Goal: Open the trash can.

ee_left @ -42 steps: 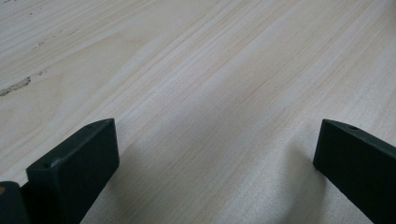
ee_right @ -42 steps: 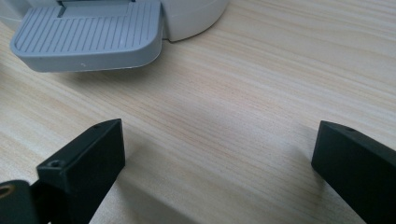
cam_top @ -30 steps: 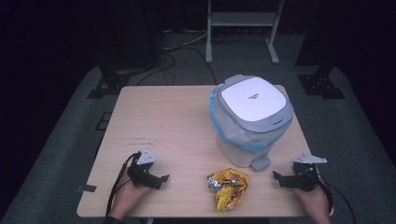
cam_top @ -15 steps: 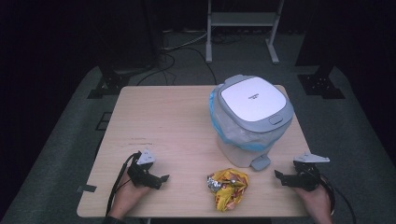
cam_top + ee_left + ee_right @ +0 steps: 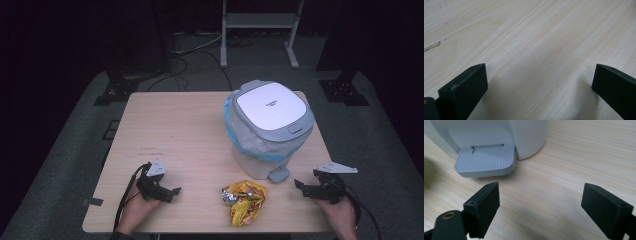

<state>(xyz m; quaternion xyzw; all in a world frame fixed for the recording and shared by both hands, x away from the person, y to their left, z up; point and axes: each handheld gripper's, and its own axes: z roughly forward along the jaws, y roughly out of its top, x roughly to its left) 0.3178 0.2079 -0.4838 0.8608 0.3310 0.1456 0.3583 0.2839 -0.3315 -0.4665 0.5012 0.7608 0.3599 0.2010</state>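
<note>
- The left gripper [image 5: 169, 191] rests near the front left part of the wooden table [image 5: 175, 130], held by the person's left hand [image 5: 136, 212]
- In the left gripper view its two black jaws stand wide apart, and between them there is bare wood and nothing held
- The right gripper [image 5: 300, 186] is at the front right part of the table, held by the right hand [image 5: 342, 217], and its tips point to the left, toward the bin
- Its jaws have just been closing a little, but in the right gripper view they are wide and there is nothing between them, only the table surface
- The white pedal bin [image 5: 267, 127] stands upright on the right half of the table, with its lid shut and a blue bag liner [image 5: 231, 120] showing under the lid
- The grey pedal [image 5: 485, 161] at the foot of the bin lies just ahead of the right gripper, near but not touching it
- A crumpled yellow wrapper [image 5: 244, 200] lies on the table near the front edge, between the two grippers and just in front of the bin, apart from both grippers
</note>
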